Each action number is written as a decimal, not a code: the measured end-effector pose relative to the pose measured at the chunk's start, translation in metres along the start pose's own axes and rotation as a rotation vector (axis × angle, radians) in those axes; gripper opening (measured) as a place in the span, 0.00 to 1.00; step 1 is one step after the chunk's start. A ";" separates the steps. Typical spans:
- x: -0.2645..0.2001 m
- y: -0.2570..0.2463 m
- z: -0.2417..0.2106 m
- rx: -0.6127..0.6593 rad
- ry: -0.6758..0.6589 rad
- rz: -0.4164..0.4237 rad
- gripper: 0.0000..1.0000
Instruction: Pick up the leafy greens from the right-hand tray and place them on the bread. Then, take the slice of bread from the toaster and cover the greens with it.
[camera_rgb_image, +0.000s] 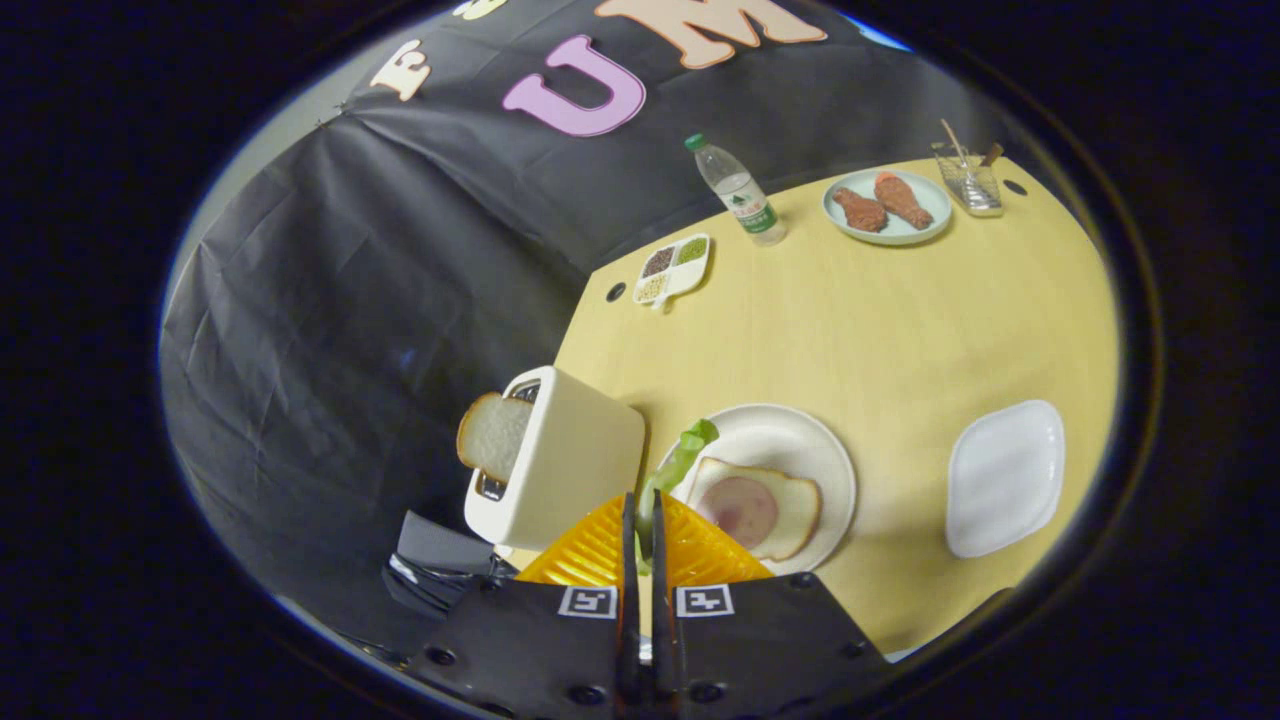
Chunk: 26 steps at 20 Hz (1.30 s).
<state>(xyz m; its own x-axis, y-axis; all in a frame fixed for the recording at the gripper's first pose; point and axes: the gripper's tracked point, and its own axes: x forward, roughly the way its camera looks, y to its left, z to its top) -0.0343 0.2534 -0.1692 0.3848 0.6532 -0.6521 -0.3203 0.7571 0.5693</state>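
Note:
My gripper (641, 505) is shut on the leafy greens (676, 463), a green leaf that sticks up from between the fingertips. The leaf hangs over the near edge of a round white plate (800, 430). On that plate lies a slice of bread (790, 505) with a pink slice of ham on top, just ahead of the fingers and a little to the right. A white toaster (565, 460) stands to the left of the plate, with a slice of bread (492, 433) poking out of its slot. To the right of the plate sits an empty square white tray (1003, 477).
All of this rests on a yellow table (850, 320). At its far side stand a water bottle (738, 190), a small divided dish of grains (673, 267), a plate with two drumsticks (886, 205) and a clear glass container (968, 178). Black cloth hangs beyond the table's left edge.

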 end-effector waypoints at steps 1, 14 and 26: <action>0.008 0.004 0.000 0.022 -0.004 0.004 0.08; 0.055 -0.079 -0.061 0.053 0.064 -0.314 0.08; 0.033 -0.119 -0.065 -0.166 0.071 -0.531 0.45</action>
<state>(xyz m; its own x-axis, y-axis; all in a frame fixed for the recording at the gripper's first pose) -0.0399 0.1860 -0.2912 0.4727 0.1763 -0.8634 -0.2326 0.9700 0.0708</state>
